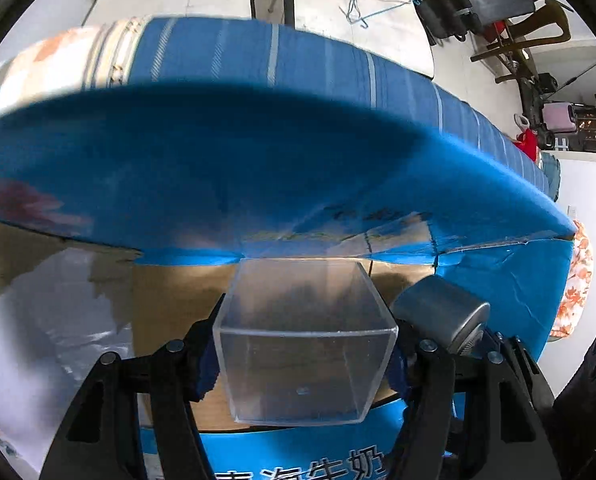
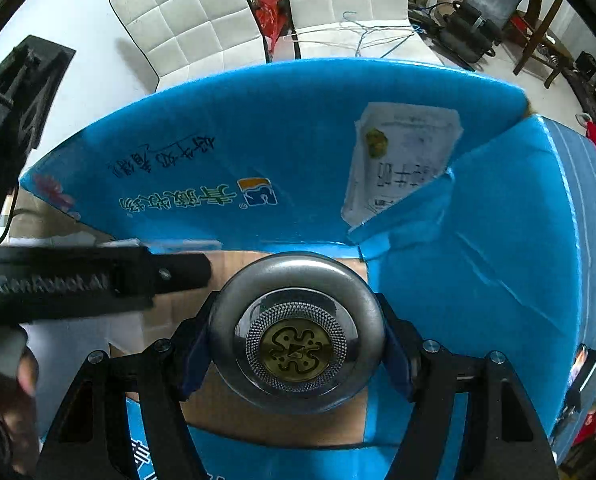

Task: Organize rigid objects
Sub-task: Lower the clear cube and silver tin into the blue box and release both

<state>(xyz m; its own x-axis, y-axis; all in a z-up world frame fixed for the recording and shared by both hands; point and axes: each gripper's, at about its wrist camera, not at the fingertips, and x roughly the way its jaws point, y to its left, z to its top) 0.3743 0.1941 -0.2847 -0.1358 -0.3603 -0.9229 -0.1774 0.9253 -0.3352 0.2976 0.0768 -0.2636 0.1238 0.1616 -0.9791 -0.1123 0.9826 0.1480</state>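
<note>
My left gripper point(image 1: 304, 360) is shut on a clear square plastic container point(image 1: 298, 304), with the blue pads pressing its two sides. It hangs over the brown floor of an open blue cardboard box point(image 1: 258, 168). My right gripper point(image 2: 298, 340) is shut on a round grey metal piece point(image 2: 294, 276) with a mesh ring and a gold centre, also over the open blue cardboard box point(image 2: 298, 140). In the left wrist view the same metal piece point(image 1: 442, 312) sits just right of the container. A finger of my left gripper point(image 2: 178, 270) reaches in from the left.
The box flaps stand up at the back and right, one bearing a white label point(image 2: 402, 160). White plastic point(image 1: 50, 320) lies at the box's left. A hand point(image 2: 2, 380) shows at lower left. White quilted chairs point(image 2: 202, 20) and blue striped fabric point(image 1: 298, 56) lie beyond.
</note>
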